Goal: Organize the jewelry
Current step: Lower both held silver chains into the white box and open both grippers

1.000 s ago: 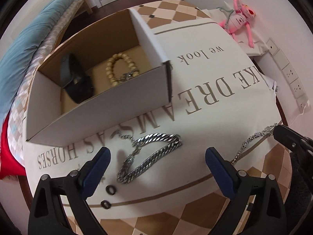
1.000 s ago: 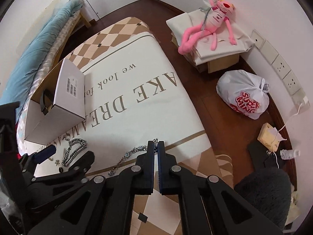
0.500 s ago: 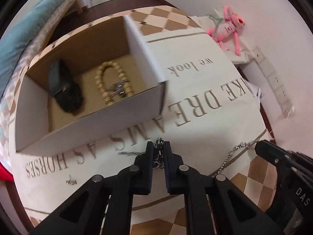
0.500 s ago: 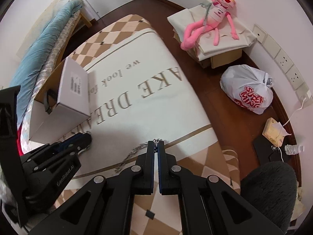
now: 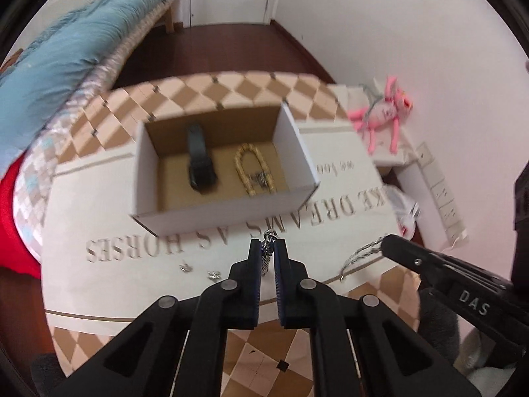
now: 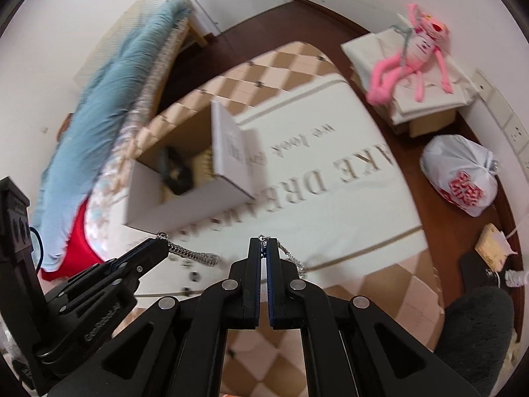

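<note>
Over the printed cloth surface (image 5: 330, 195) before the open box (image 5: 228, 213), each hand-held gripper pinches a limp, slippery chain: left (image 5: 267, 248) the heavy curb chain (image 5: 266, 258), right (image 6: 263, 246) the thin chain (image 6: 291, 259), both dangling and best gripped mid-length.

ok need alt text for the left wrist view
The left tongs are shut on a chunky silver chain in front of an open cardboard box holding a black watch and a beaded bracelet. At right, the right tongs grip a thin chain.
</note>
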`<state>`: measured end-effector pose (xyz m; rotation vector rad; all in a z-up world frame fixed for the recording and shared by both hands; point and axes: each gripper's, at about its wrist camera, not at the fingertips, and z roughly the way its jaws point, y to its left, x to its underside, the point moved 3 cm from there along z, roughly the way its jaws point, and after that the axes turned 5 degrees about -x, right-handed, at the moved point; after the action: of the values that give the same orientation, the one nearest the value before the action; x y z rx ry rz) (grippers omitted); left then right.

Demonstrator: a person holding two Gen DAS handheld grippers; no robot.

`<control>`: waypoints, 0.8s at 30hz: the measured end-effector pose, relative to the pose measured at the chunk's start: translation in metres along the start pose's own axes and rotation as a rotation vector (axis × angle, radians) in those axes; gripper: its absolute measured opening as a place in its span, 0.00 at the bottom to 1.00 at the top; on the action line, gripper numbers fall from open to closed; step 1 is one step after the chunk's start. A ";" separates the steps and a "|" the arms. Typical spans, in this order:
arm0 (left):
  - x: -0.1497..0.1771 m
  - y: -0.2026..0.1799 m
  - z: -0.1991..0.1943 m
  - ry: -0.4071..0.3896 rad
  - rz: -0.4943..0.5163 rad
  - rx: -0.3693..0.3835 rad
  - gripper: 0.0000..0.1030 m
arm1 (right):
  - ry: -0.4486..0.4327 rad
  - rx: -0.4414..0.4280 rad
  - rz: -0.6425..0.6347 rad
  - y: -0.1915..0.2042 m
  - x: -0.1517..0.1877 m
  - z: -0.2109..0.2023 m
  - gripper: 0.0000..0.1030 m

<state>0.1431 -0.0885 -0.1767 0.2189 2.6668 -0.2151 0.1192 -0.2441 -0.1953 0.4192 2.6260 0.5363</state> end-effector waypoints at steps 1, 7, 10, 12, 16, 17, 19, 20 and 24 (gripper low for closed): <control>-0.004 0.004 -0.009 -0.015 -0.009 0.009 0.05 | -0.004 -0.014 -0.004 0.006 -0.003 -0.003 0.03; -0.041 0.027 -0.062 -0.115 -0.049 0.049 0.01 | -0.047 -0.119 -0.054 0.047 -0.030 -0.031 0.03; -0.066 0.038 -0.080 -0.165 -0.052 0.039 0.01 | -0.077 -0.149 -0.101 0.069 -0.051 -0.043 0.03; -0.083 0.047 -0.083 -0.191 -0.052 0.016 0.01 | -0.090 -0.152 -0.140 0.083 -0.066 -0.045 0.03; -0.106 0.064 -0.070 -0.190 -0.057 -0.025 0.01 | -0.102 -0.115 -0.220 0.106 -0.093 -0.035 0.03; -0.107 0.066 -0.065 -0.183 -0.060 -0.032 0.01 | -0.097 -0.104 -0.231 0.109 -0.100 -0.029 0.03; -0.107 0.075 -0.058 -0.170 -0.077 -0.046 0.01 | -0.094 -0.098 -0.236 0.113 -0.110 -0.021 0.03; -0.105 0.076 -0.055 -0.162 -0.080 -0.049 0.01 | -0.096 -0.095 -0.241 0.115 -0.115 -0.019 0.03; -0.079 0.083 -0.047 -0.135 -0.141 -0.060 0.09 | -0.103 -0.111 -0.239 0.116 -0.116 -0.020 0.03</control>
<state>0.2087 -0.0080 -0.1086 -0.0030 2.5519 -0.1868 0.2340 -0.1903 -0.0889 0.0935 2.4877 0.5613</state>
